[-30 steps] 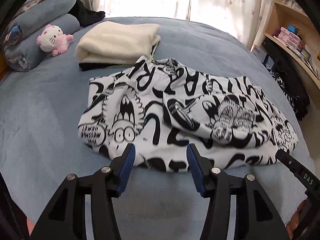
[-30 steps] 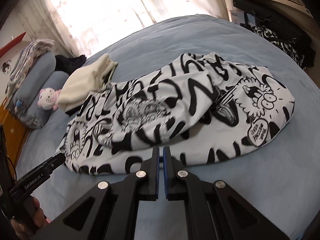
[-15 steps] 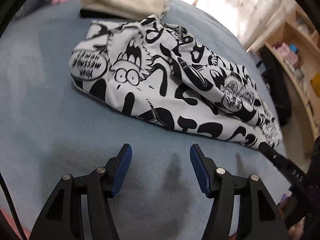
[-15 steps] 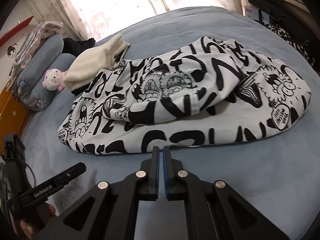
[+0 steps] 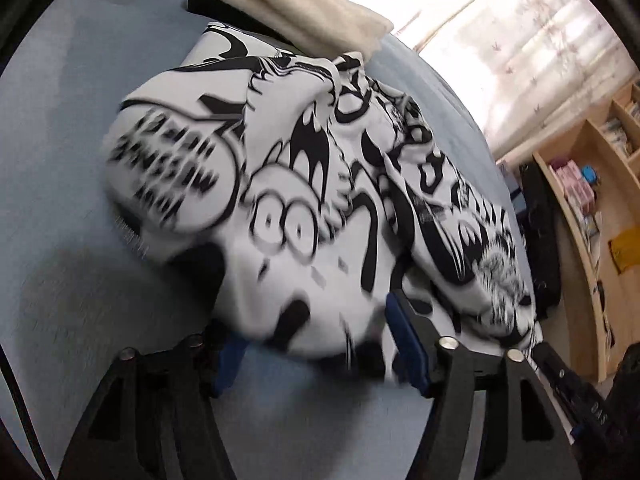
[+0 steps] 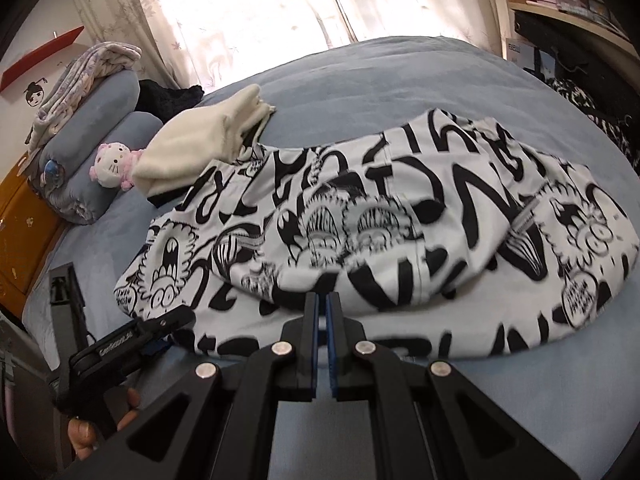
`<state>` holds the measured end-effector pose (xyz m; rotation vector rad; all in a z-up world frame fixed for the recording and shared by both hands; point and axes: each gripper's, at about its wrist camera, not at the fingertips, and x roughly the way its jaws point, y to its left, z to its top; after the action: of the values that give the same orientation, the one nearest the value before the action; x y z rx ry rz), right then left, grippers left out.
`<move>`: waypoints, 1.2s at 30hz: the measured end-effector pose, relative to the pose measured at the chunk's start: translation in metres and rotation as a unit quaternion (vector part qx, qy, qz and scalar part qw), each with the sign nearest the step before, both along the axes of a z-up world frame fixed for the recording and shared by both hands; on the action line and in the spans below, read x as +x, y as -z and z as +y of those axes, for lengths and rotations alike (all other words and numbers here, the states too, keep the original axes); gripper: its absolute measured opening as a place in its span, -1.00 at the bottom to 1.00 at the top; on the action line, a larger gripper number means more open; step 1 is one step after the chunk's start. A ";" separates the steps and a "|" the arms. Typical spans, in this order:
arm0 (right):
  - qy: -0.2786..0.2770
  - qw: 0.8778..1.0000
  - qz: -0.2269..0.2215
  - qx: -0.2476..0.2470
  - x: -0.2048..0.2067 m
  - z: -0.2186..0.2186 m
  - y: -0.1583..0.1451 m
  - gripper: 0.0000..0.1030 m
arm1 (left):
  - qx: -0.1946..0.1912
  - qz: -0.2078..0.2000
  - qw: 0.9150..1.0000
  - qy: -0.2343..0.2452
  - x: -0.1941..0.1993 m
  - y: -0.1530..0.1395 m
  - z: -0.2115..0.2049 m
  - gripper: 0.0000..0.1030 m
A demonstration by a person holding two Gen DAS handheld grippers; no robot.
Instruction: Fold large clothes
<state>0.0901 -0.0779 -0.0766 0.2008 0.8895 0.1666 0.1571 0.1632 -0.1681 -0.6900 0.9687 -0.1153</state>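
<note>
Black left gripper point(image 5: 320, 344) low, jaws astride garment point(image 5: 304, 184) edge

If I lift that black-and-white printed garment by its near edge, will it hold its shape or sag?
The printed garment will likely sag: it already lies in soft, rumpled folds on the bed. Its loosely stacked layers would probably slide apart. The left hand-held gripper, open around the hem, may catch only one layer.

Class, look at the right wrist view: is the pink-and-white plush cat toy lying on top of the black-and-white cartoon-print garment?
No, the pink-and-white plush cat toy rests against the blue-grey pillows, apart from the black-and-white cartoon-print garment.
</note>
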 end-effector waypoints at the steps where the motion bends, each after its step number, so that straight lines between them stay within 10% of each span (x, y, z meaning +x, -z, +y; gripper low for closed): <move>1: -0.002 1.000 -0.003 -0.003 0.006 0.001 -0.001 -0.94 | -0.005 -0.004 1.000 -0.005 0.008 0.003 0.000 0.36; 8: -0.003 0.999 -0.035 -0.033 0.052 0.008 -0.004 -0.94 | 0.012 -0.032 0.999 -0.038 0.043 0.005 -0.007 0.46; 15: 0.005 0.998 -0.016 -0.066 0.096 0.009 0.033 -0.94 | 0.088 -0.076 0.991 -0.070 0.050 -0.017 -0.021 -0.64; 24: 0.004 1.000 0.004 -0.010 0.089 -0.008 0.069 -0.93 | 0.230 -0.205 0.951 -0.019 0.050 -0.108 -0.101 -0.74; 36: -0.003 0.986 0.044 0.159 0.044 -0.069 0.068 -0.93 | 0.284 -0.286 0.907 0.118 0.059 -0.158 -0.251 -0.74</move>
<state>0.1340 -0.1473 -0.1449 0.5070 0.9484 0.3075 0.2163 -0.0877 -0.0102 0.0196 0.4682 -0.2231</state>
